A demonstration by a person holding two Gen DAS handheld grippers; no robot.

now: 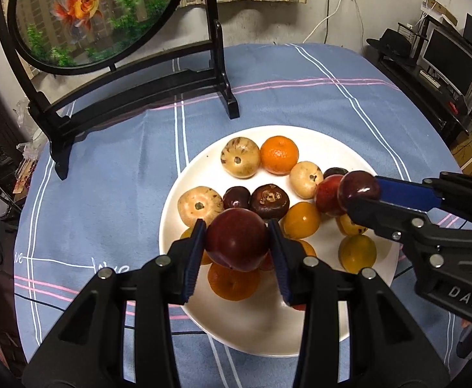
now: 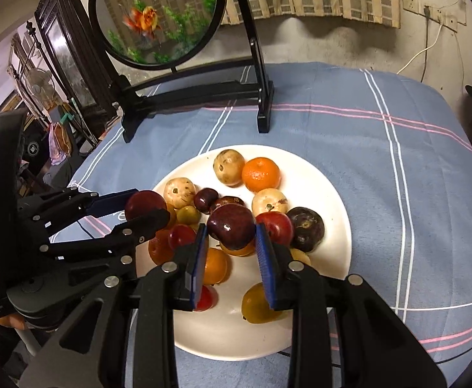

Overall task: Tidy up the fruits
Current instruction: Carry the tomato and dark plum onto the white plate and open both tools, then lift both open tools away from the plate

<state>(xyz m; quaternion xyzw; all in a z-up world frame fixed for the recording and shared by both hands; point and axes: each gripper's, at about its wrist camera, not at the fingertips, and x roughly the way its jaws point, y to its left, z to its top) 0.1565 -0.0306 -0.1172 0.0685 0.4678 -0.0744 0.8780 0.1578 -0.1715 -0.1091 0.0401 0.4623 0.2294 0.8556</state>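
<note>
Above the white plate (image 1: 349, 317), we hold a dark red fruit (image 1: 237, 239) in the left tongs (image 1: 236, 247) and a second dark fruit (image 2: 231, 226) in the right tongs (image 2: 231, 242); dropped carelessly, either could scatter the crowded pile.

Two dark-red plums (image 1: 237, 239) (image 2: 231, 226) held above the fruit-filled plate (image 1: 268, 333) (white).

Both tools, left (image 1: 236, 241) and right (image 2: 231, 231), clamped, tilted downward.

One white plate (image 1: 184, 190), two hand-held grippers (image 1: 236, 242), two round dark-red fruits (image 1: 237, 239).
</note>
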